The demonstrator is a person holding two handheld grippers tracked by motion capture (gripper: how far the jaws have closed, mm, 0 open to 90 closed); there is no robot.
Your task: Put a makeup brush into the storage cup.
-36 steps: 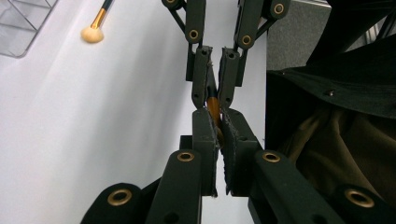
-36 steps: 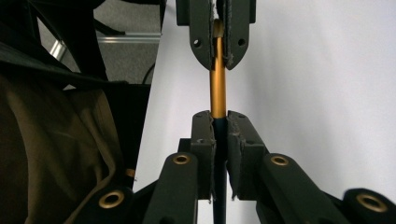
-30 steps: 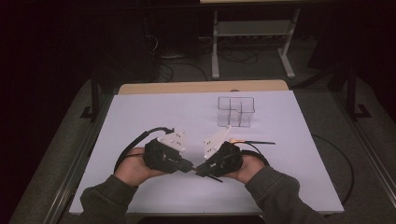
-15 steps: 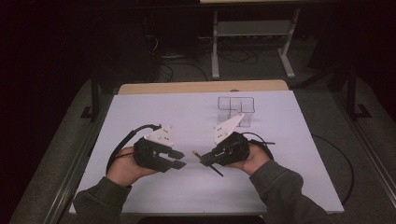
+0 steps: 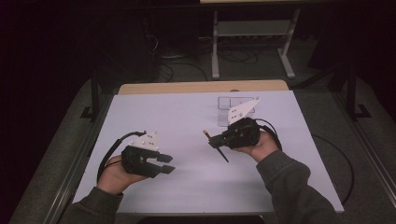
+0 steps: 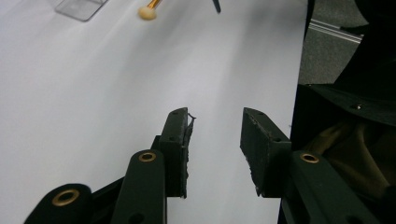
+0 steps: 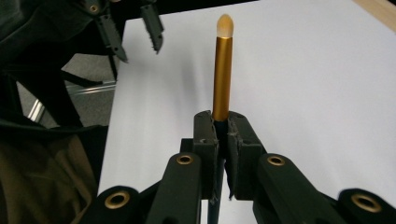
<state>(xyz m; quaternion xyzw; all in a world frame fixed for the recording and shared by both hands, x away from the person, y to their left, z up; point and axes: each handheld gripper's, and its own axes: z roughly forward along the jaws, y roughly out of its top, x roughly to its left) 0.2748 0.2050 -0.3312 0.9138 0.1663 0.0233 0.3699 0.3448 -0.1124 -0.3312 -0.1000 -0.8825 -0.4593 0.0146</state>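
Now one gold-handled makeup brush (image 5: 215, 144), right of centre in the high view, sits clamped in the right claw (image 7: 222, 122). The left claw (image 5: 163, 166), lower left, has just been opening, nothing between its jaws, and has drawn apart from the right: the brush looks handed over. One clear organiser (image 5: 232, 107) waits on the white counter (image 5: 177, 112) behind.

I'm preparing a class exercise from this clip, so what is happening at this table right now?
A person at a white-covered table holds a claw in each hand. The right claw is shut on a slim brush with a gold ferrule and pale tip, held above the table. The left claw has just been opening; nothing is between its jaws, and it sits apart near the table's left front. A clear compartment box stands behind the right hand.
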